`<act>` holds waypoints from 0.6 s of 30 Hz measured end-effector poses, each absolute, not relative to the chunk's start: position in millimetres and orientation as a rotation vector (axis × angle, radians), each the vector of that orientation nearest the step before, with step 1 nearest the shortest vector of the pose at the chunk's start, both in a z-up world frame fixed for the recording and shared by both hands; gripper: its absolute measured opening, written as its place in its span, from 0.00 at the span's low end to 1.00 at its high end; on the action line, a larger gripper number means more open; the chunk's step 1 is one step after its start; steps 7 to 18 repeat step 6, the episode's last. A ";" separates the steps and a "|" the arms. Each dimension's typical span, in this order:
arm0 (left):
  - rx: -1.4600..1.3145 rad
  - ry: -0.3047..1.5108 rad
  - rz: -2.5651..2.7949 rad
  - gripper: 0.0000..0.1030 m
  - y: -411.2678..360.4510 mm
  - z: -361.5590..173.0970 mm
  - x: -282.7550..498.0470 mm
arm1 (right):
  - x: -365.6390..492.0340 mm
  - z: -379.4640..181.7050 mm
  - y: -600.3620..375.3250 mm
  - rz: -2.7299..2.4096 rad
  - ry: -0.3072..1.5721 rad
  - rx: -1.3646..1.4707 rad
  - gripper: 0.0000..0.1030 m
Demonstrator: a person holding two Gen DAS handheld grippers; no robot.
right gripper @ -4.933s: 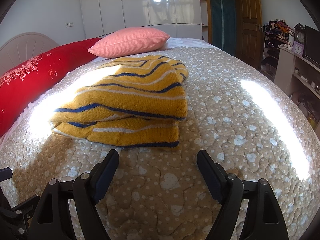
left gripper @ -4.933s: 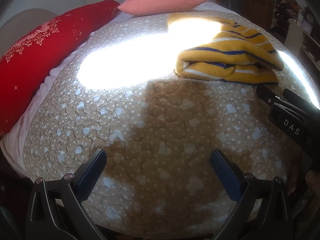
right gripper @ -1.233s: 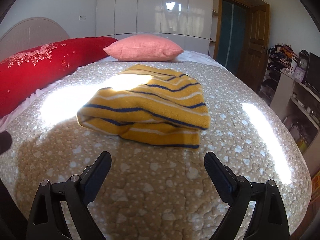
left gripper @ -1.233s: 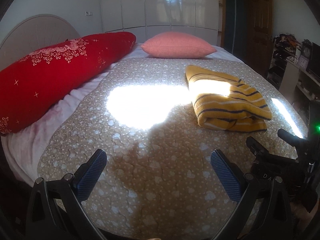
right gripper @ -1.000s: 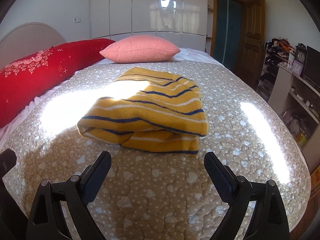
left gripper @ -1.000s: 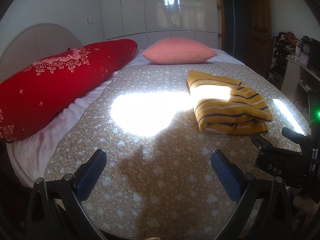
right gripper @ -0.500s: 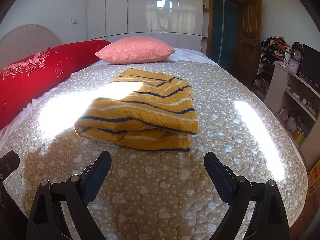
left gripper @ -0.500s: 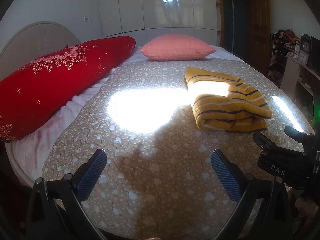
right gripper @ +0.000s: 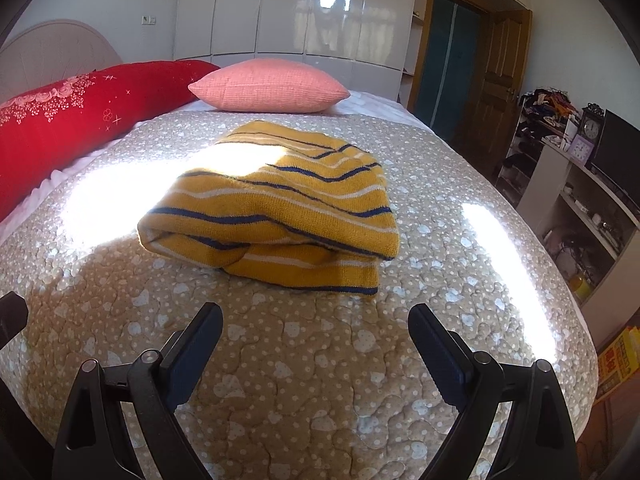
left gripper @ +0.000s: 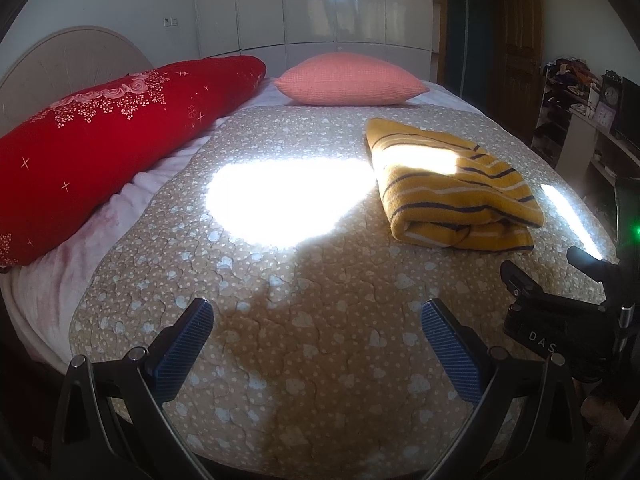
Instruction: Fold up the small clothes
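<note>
A yellow knit sweater (right gripper: 280, 216) with blue and white stripes lies folded in a thick stack on the beige quilted bedspread (right gripper: 320, 360). In the left wrist view the sweater (left gripper: 452, 192) sits at the right of the bed, partly in a sun patch. My right gripper (right gripper: 316, 344) is open over the near part of the bedspread, short of the sweater, nothing between its blue pads. My left gripper (left gripper: 318, 336) is open too, over bare quilt to the left of the sweater. The right tool's black body (left gripper: 560, 316) shows at the right edge of the left wrist view.
A long red bolster (left gripper: 100, 136) lies along the left side and a pink pillow (left gripper: 352, 84) at the bed's far end. White wardrobes (right gripper: 296, 8) and a wooden door (right gripper: 496, 76) stand behind. Cluttered shelves with a clock (right gripper: 576, 160) line the right, close to the bed's edge.
Both grippers have pulled back and risen from the bed since the earliest frames, staying open. Over the last second the views shift only slightly. The folded sweater has not moved.
</note>
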State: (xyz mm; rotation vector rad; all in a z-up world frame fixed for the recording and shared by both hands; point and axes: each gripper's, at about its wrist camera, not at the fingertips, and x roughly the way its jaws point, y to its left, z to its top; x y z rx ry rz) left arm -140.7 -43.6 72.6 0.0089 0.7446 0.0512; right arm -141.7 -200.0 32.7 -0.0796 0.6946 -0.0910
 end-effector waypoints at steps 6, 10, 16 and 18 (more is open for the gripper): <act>-0.004 0.769 0.053 1.00 -42.1 65.7 -138.1 | -139.8 26.5 -196.2 -0.095 0.716 -0.100 0.93; -0.004 0.769 0.053 1.00 -42.1 65.7 -138.1 | -139.8 26.5 -196.2 -0.095 0.716 -0.100 0.93; -0.004 0.769 0.053 1.00 -42.1 65.7 -138.1 | -139.8 26.5 -196.2 -0.095 0.716 -0.100 0.93; -0.004 0.769 0.053 1.00 -42.1 65.7 -138.1 | -139.8 26.5 -196.2 -0.095 0.716 -0.100 0.93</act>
